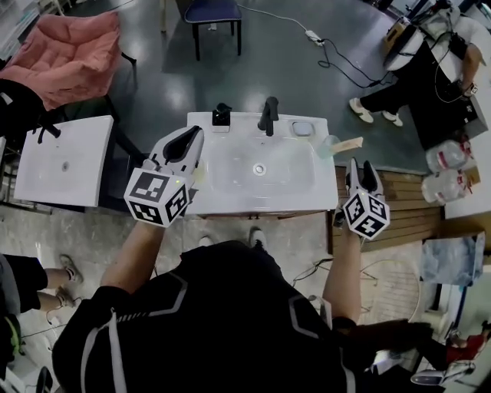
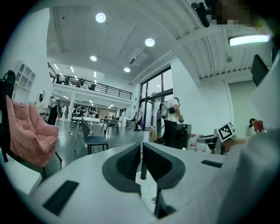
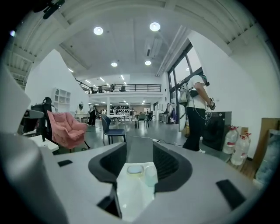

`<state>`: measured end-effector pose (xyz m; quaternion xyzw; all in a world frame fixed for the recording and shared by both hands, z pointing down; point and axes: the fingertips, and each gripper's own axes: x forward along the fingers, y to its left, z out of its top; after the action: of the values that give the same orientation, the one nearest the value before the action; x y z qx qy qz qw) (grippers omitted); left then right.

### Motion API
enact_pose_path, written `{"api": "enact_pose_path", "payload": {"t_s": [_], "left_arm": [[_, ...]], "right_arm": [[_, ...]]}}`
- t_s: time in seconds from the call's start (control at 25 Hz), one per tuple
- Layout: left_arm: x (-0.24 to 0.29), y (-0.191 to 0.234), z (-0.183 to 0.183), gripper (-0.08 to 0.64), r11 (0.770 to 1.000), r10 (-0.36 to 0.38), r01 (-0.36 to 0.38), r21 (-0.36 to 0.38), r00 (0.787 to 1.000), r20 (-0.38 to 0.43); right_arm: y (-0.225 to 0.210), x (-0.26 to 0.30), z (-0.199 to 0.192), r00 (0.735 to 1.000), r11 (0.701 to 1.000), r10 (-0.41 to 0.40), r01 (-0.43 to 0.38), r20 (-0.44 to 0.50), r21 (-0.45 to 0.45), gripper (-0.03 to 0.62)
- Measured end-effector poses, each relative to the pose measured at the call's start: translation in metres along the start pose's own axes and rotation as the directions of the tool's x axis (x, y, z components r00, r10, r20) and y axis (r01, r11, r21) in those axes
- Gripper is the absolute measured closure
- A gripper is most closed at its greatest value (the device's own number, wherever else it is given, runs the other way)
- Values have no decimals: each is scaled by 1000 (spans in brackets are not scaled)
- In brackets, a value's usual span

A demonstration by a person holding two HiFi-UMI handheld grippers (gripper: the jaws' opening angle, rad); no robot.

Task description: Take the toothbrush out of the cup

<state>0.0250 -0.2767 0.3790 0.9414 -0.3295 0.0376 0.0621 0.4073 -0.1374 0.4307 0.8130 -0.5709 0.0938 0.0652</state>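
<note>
Left tool [image 1: 193,138]: jaws closed pad to pad with nothing between them, as its own view confirms [image 2: 141,148]; it is held over the near-left corner of the white surface [image 1: 207,201]. Right tool [image 1: 361,167]: jaws apart and not gripping anything [image 3: 139,148]; it is held off the right end of the surface, well to the right of the left tool. The cup [image 1: 327,146], translucent and pale green, stands on the far-right corner of the surface, just ahead of the right tool's tips and slightly to their left; in the right gripper view it appears in the gap between the jaws, nearer the right one [image 3: 151,175], clear of both pads. The toothbrush [image 1: 350,143] is in the cup, its light handle tilted out to the right past the surface edge, ahead of the right tool. A soap dish [image 1: 302,128] lies just left of the cup. The basin [image 1: 238,173] lies between the two tools, with the black faucet [image 1: 268,115] at its far rim, in line with the left tool's closed jaws [image 2: 143,168]. Beyond the left tool stands a pink chair [image 1: 73,54]; beyond the faucet, a blue chair [image 1: 213,11]; right of the right tool, water bottles [image 1: 447,157]
</note>
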Motion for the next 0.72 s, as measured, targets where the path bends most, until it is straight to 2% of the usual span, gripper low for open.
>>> {"api": "enact_pose_path", "payload": {"t_s": [0.24, 0.52, 0.72], "left_arm": [[10, -8, -1, 554, 998, 53, -53, 16, 998, -21], [20, -25, -1, 554, 993, 121, -121, 3, 992, -30], [18, -27, -2, 554, 977, 211, -212, -9, 977, -40]], "right_arm": [[-30, 34, -42, 998, 1000, -11, 12, -55, 20, 390], [-54, 74, -92, 990, 999, 21, -17, -137, 35, 351], [-61, 106, -123, 981, 996, 62, -51, -185, 67, 348]]}}
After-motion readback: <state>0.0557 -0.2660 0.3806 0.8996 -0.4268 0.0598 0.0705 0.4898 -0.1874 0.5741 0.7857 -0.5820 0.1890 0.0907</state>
